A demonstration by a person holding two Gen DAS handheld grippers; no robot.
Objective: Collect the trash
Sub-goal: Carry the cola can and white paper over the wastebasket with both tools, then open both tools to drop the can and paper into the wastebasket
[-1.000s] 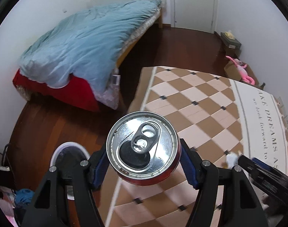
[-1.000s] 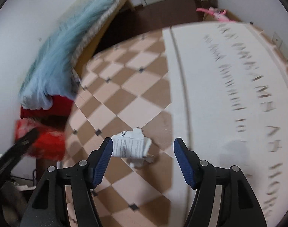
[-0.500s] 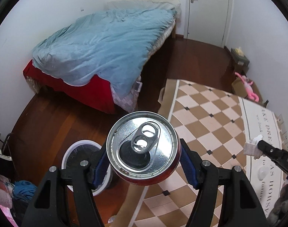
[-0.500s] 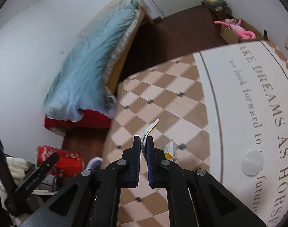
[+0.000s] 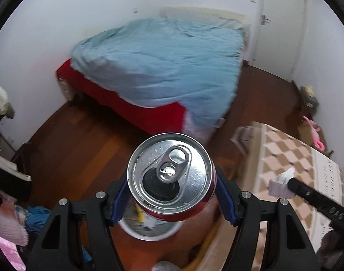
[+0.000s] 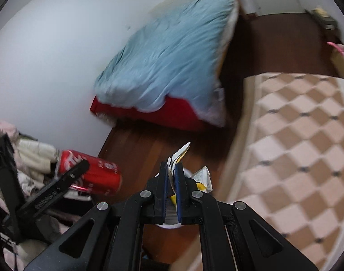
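Can (image 5: 169,176) clamped in left tongs (image 5: 172,199), opened top toward camera, hanging right above white bin (image 5: 149,232) on floor. Bin already holds some scraps. Paper (image 6: 179,155) pinched flat in right tongs (image 6: 171,188), closed tight, also near bin. Both pieces lifted; dropping in remains. Rug (image 6: 296,146) at right shows no litter.

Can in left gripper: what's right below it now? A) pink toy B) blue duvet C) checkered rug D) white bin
D: in the left wrist view the can, clamped in the left gripper, hangs over the white bin on the wood floor.
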